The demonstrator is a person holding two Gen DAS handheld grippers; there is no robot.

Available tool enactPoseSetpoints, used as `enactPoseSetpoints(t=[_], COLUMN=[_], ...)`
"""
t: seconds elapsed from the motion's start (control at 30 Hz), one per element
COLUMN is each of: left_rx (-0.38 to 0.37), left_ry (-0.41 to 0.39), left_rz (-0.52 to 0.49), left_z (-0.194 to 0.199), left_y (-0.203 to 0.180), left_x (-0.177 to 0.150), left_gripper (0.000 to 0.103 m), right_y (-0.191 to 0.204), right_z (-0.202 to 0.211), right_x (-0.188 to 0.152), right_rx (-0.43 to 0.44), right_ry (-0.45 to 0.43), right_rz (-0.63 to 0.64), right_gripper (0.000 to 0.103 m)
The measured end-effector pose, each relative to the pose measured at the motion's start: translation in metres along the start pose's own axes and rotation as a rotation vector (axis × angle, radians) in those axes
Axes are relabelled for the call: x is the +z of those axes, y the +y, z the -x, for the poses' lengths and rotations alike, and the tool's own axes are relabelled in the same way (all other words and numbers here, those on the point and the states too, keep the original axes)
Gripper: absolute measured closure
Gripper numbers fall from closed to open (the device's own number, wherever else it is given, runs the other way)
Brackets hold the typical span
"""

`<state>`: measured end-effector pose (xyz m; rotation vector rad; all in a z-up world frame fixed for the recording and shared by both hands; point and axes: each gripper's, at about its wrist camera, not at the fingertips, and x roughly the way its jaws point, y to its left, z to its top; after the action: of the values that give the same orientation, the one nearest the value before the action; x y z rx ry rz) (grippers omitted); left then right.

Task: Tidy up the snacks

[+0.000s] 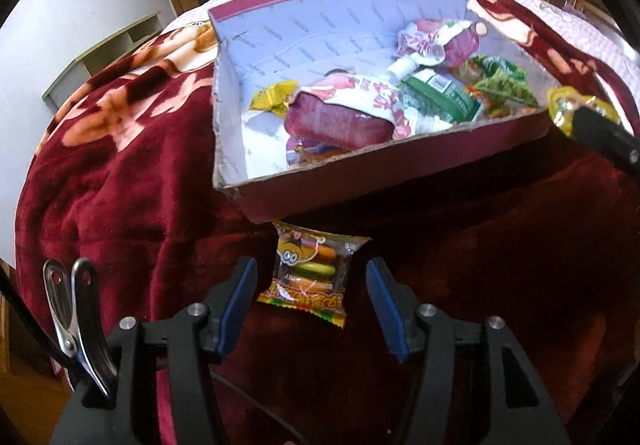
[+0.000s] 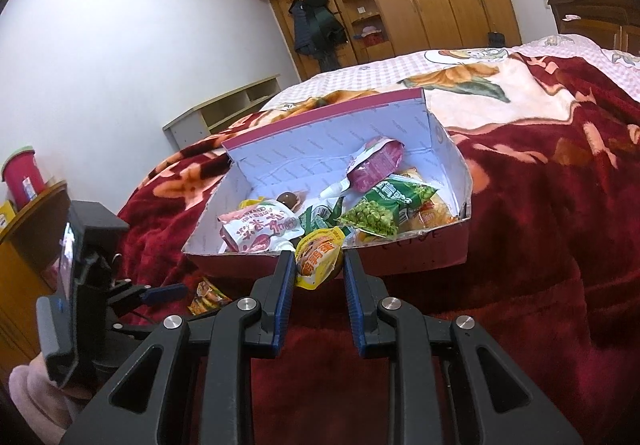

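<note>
Yellow snack packet (image 2: 319, 262) sat pinched between my right gripper (image 2: 318, 265) fingers, at near rim of cardboard box (image 2: 416, 251). Burger gummy pack (image 1: 310, 272) lay on red blanket (image 1: 120, 173), untouched between my wide-spread left gripper (image 1: 311, 277) fingers.

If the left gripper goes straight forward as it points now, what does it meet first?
Probably the gummy burger packet, lying on the red blanket between the open left gripper fingers; the box comes after. Depth is unclear.
</note>
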<state>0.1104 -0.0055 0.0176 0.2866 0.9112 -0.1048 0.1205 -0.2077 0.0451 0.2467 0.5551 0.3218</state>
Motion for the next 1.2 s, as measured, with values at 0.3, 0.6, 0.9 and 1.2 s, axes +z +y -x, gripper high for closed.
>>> enactPoseSetpoints(t=[0.3, 0.6, 0.9, 1.2], left_rx=[0.087, 0.085, 0.078, 0.017], left_ry=[-0.002, -0.041, -0.09, -0.154], left_rz=[-0.01, -0.03, 0.042, 0.127], left_z=[-0.018, -0.013, 0.008, 0.029], left_y=[-0.003, -0.01, 0.003, 0.023], left_x=[0.002, 0.001, 0.0, 0.0], left_gripper=[0.043, 0.067, 0.068, 0.069], right_y=[-0.004, -0.003, -0.003, 0.001], right_z=[-0.002, -0.003, -0.002, 0.0], right_x=[-0.002, -0.004, -0.004, -0.003], right_rx=[-0.002, -0.002, -0.002, -0.002], right_ry=[0.005, 0.01, 0.009, 0.006], right_rz=[-0.01, -0.013, -0.01, -0.001], right_gripper=[0.077, 0.077, 0.077, 0.077])
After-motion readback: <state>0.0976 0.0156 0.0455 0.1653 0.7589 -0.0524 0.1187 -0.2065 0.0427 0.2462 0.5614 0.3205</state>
